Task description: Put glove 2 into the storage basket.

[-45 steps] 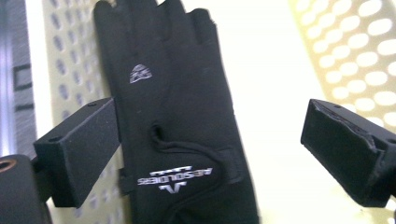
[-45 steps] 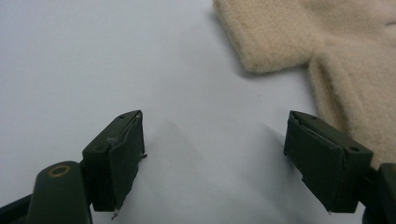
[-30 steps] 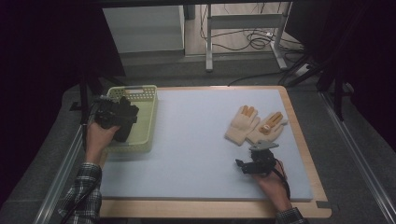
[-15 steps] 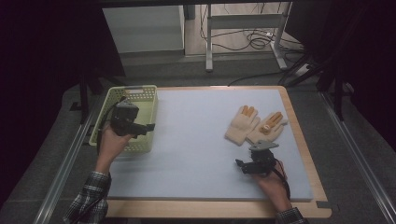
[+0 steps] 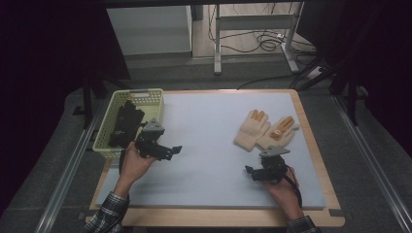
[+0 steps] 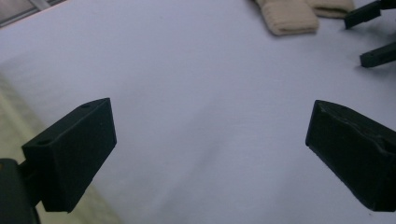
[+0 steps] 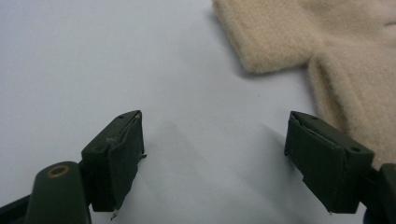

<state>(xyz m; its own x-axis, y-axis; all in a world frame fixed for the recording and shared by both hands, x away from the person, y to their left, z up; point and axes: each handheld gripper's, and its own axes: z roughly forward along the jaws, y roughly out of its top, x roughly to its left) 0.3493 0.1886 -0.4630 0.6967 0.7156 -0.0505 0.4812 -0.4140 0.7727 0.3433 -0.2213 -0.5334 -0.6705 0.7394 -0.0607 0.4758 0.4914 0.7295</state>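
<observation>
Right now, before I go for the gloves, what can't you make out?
- Dark contents of the basket: too dim in the high view to identify.
- Gloves: the frame edge cuts them off in the right gripper view.
- Right gripper: whether it touches the near glove, high view, too small.

A pale blue-grey mat covers most of the surface, whose wooden edge shows as a narrow border along the near side and the right. The surface sits between two metal rails that run along grey floor on either side. Beyond the far edge stands a light grey cabinet, and to its right a metal frame with two upright legs, behind which dark cables lie coiled on the floor.
</observation>
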